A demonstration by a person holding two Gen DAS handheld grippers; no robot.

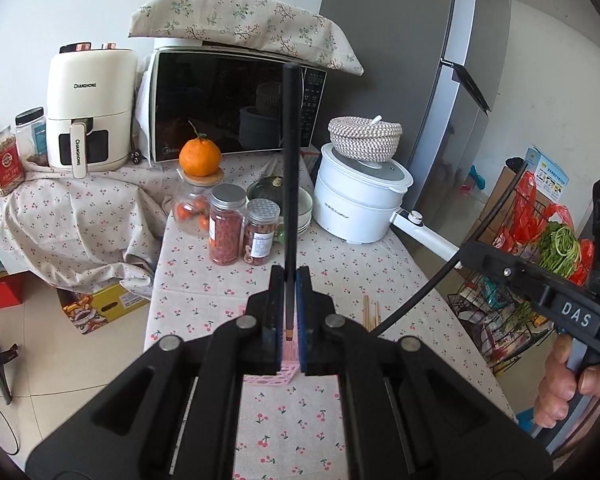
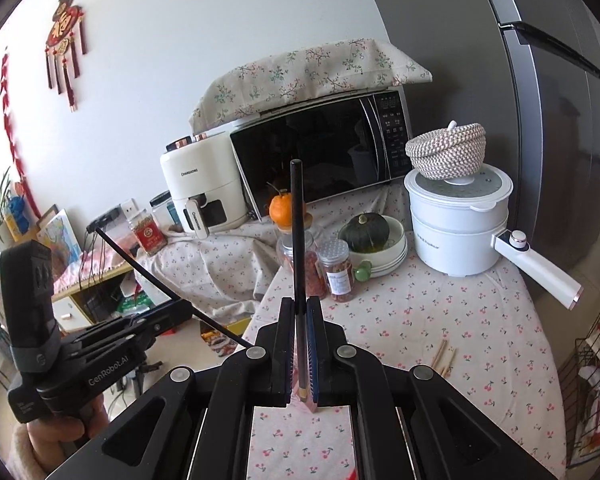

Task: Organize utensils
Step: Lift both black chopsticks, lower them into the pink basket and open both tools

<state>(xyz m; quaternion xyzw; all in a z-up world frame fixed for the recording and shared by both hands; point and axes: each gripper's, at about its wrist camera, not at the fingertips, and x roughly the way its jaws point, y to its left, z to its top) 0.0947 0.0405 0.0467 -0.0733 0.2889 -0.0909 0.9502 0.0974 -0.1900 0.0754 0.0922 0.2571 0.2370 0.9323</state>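
- Fingers of the left gripper (image 1: 290,280) are closed on a black chopstick (image 1: 291,168), which is held upright near its lower end; the right gripper (image 2: 300,308) is likewise clamped on a second black chopstick (image 2: 298,236).
- A pink holder (image 1: 278,378) is seen just below each tip (only a corner shows in the right view), on the cherry-print tablecloth (image 1: 364,280).
- Each stick is judged light, stiff and smooth, so slipping or pivoting between the pads is to be expected.
- A firm hold is advised, with the stick kept vertical.
- Pale wooden chopsticks (image 2: 444,354) are left lying on the cloth; these would be best taken mid-length.
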